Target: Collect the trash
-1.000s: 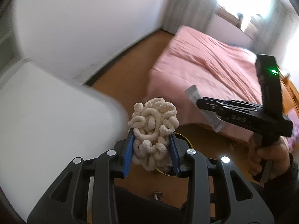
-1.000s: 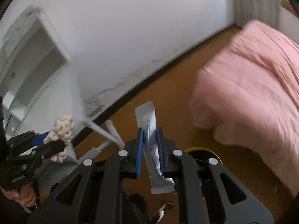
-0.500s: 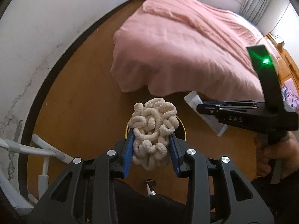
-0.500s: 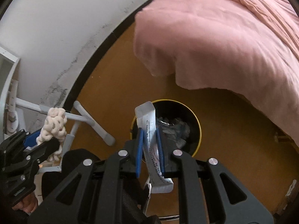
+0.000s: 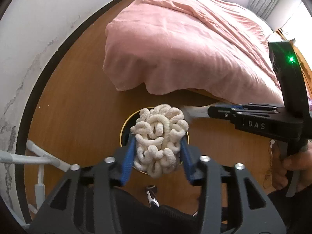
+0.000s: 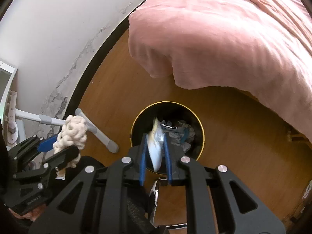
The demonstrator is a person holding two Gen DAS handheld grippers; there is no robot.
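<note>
Both grippers hover over the black bin (image 6: 198,120): left gripper (image 5: 158,152) clamps a cream yarn bundle (image 5: 159,134); right gripper (image 6: 155,150) loosely brackets a blurred white wrapper (image 6: 155,148).

Readable in the left wrist view: white letters "DAS" on the black body of the right claw (image 5: 187,115). In the right wrist view, small embossed lettering on the body of the left claw (image 6: 64,148), too small to read.
</note>
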